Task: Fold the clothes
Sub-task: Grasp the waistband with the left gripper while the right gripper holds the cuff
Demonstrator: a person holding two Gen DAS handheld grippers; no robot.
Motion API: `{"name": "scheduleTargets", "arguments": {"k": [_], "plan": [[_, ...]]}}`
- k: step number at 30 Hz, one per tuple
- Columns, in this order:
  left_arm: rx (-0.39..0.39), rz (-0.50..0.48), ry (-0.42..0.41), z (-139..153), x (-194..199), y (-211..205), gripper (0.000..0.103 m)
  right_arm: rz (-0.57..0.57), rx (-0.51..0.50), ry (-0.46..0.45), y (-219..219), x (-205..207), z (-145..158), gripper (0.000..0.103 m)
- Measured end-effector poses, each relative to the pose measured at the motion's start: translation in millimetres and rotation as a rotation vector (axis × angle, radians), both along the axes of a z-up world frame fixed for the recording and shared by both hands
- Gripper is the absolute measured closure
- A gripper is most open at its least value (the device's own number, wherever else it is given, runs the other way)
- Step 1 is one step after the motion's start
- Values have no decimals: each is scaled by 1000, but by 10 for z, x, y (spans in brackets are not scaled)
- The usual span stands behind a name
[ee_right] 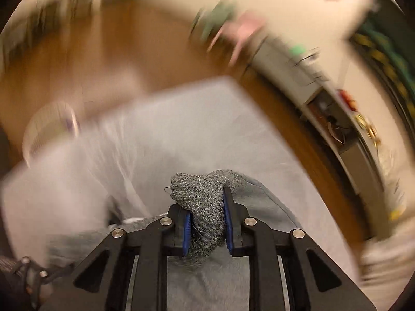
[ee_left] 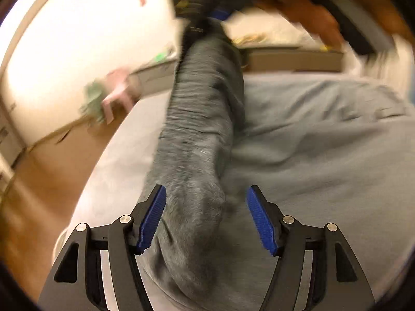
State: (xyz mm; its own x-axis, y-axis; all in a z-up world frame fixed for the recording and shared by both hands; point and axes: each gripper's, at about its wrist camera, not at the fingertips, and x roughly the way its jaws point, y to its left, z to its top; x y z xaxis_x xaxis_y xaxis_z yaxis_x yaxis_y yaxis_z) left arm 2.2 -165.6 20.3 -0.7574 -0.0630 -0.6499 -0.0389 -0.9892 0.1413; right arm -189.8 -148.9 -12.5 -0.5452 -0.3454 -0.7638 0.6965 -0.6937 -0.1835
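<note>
1. In the left wrist view, hanging stretched from top centre down to the bottom edge: a dark grey knit sock [ee_left: 197, 134], long and ribbed, blurred.
2. Left gripper [ee_left: 206, 220] standing wide; blue pads [ee_left: 153, 220] apart, sock's lower end passing between them, lying against the left pad, clear of the right one. Not clamping.
3. In the right wrist view, right gripper [ee_right: 206, 229] standing narrow, pinching a bunched end of the grey sock [ee_right: 205, 202] between both pads; knit bulging above the fingertips.
4. Lying below both grippers: light grey garment [ee_left: 324, 142] spread on a pale bed surface [ee_right: 181, 119], wrinkled.
5. Showing beyond the bed: wooden floor [ee_right: 90, 51]; pink stool [ee_left: 118, 90] near the wall, blurred.
6. Showing at top right of the left view: a person's hand [ee_left: 311, 7], heavily blurred.
</note>
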Motion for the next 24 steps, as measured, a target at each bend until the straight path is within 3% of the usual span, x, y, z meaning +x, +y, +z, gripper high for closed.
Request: {"name": "scheduleTargets", "arguments": {"k": [1,3,5,7,9,10,12,14,16,20,21,22,23,24], "plan": [[28,-53,18,59,54,48,35,-66,-64,-11,366,38,19,81],[147,-177,0,129,142,61,35,-197,-58,-29,900,46,-72,81],[222,-216,21,203,208,-12,35,-353,11,-102,1480,-79,-536,80],[286,-158,57,262,189,-200,35,-444,75,-163,1739,-168,-876,74],[404,-43,53,256,98,-514,35,-467,137,-170,1863,-161,-1098,63],[469,24,30,196,19,-672,35,-465,150,-158,1796,-157,-1136,58],[529,97,-22,50,-131,-808,35,-428,151,-90,1632,-129,-1003,48],[568,152,-69,-93,-285,-885,35,-353,173,-2,1433,-115,-794,33],[575,143,-89,-183,-405,-798,35,-242,217,90,1203,-118,-570,28],[617,142,-221,-434,-602,-667,36,-7,444,142,697,-105,-878,29],[655,157,-243,-486,-590,-698,36,24,494,139,646,-152,-998,30],[704,159,-251,-510,-579,-743,36,50,541,134,605,-208,-1124,48],[755,155,-248,-518,-558,-807,36,45,577,121,559,-322,-1220,86],[794,158,-245,-529,-533,-876,37,32,581,98,542,-402,-1244,99]]}}
